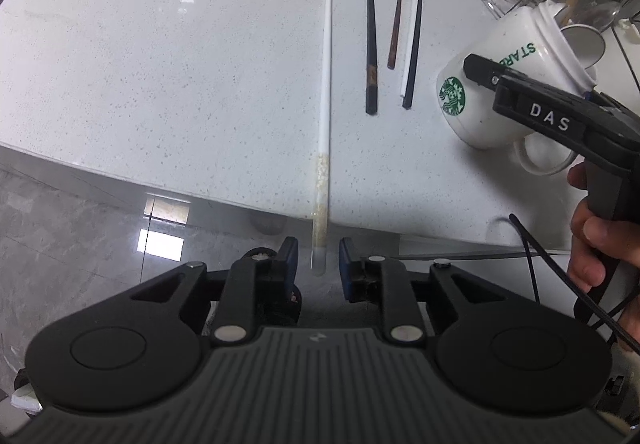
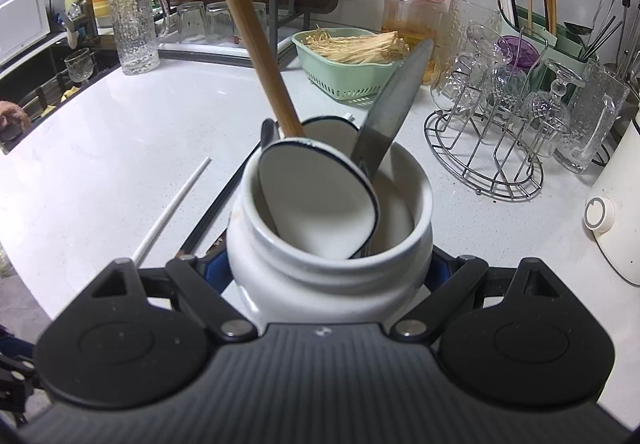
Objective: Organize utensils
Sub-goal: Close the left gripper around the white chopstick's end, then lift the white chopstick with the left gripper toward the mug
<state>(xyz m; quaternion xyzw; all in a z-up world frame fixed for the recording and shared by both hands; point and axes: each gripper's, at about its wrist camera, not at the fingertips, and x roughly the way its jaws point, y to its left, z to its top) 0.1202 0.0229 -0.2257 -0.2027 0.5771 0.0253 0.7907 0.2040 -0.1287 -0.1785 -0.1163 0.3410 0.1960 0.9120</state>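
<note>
Left wrist view: the left gripper (image 1: 319, 262) is held just off the front edge of the white speckled countertop (image 1: 160, 63), its jaws parted by a narrow gap with the blue-padded fingers (image 1: 289, 260) standing either side of the near end of a long white chopstick (image 1: 325, 115). That end overhangs the counter edge and lies between the pads without visibly touching either; the rest of the stick runs straight away from the gripper across the counter, with a yellowish speckled band on its near portion. To its right lie a dark chopstick (image 1: 371, 39), a small brown spoon (image 1: 399, 3), and a second pair, one white chopstick (image 1: 409, 43) and one dark chopstick (image 1: 415, 43), side by side and all roughly parallel. Farther right, the right gripper (image 1: 480, 71) clamps a white Starbucks mug (image 1: 508, 83), tilted with its mouth toward the back of the counter. Right wrist view: the mug (image 2: 328, 276) fills the space between the right gripper's (image 2: 328, 264) fingers, which close against its sides. Inside it stand a white enamel ladle (image 2: 316, 199) with a wooden handle and a grey metal blade-like utensil (image 2: 392, 111), both leaning out over the rim. Behind are a green basket (image 2: 348, 75) of enoki mushrooms, a wire rack (image 2: 488, 147) of glassware, a red-lidded jar (image 2: 416, 15), and a green utensil holder (image 2: 536, 23) of chopsticks.
</note>
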